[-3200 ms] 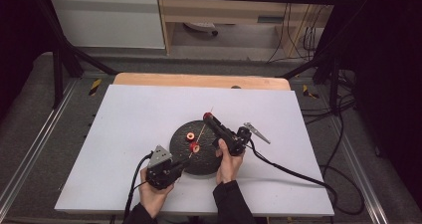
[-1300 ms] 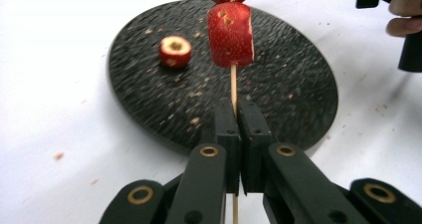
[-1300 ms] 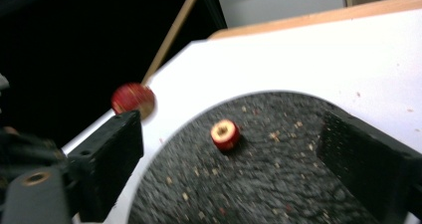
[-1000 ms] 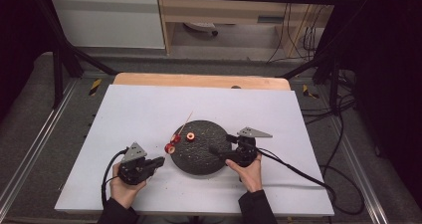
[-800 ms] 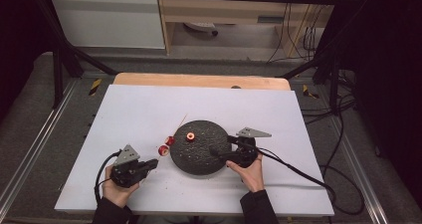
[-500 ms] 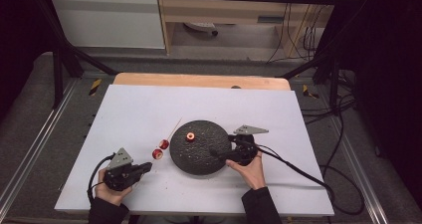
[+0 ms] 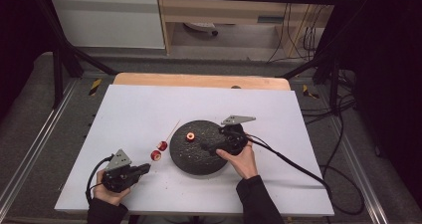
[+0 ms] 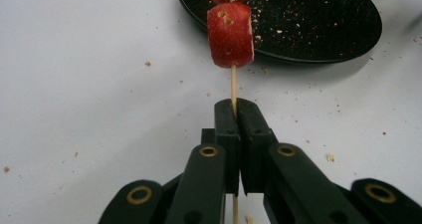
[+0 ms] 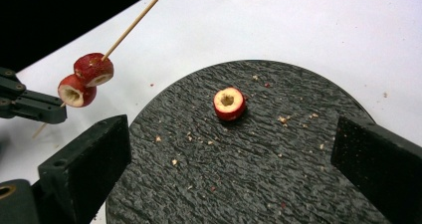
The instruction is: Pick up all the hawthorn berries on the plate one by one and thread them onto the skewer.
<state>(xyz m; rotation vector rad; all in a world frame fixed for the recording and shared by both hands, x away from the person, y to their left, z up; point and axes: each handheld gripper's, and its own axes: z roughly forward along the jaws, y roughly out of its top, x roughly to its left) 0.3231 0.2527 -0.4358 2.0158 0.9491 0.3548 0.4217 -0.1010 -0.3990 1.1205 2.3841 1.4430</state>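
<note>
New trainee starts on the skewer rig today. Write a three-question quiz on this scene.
1. True or false: the left gripper is shut on the wooden skewer.
2. How many red fruit pieces sit on the skewer? A one, B two, C three.
3. What lies alone on the black round plate?

Key: 1 true. 2 B; both pieces are threaded on it. 3 One cored red fruit piece, in front of the open fingers of the right gripper.

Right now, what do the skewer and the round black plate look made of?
Skewer: thin pale stick, likely bamboo or wood, matte, straw-coloured, clamped in the left claw.
Black plate: looks like slate or stone-look ceramic; rough, pitted, matte surface with crumbs. Can't tell which.
</note>
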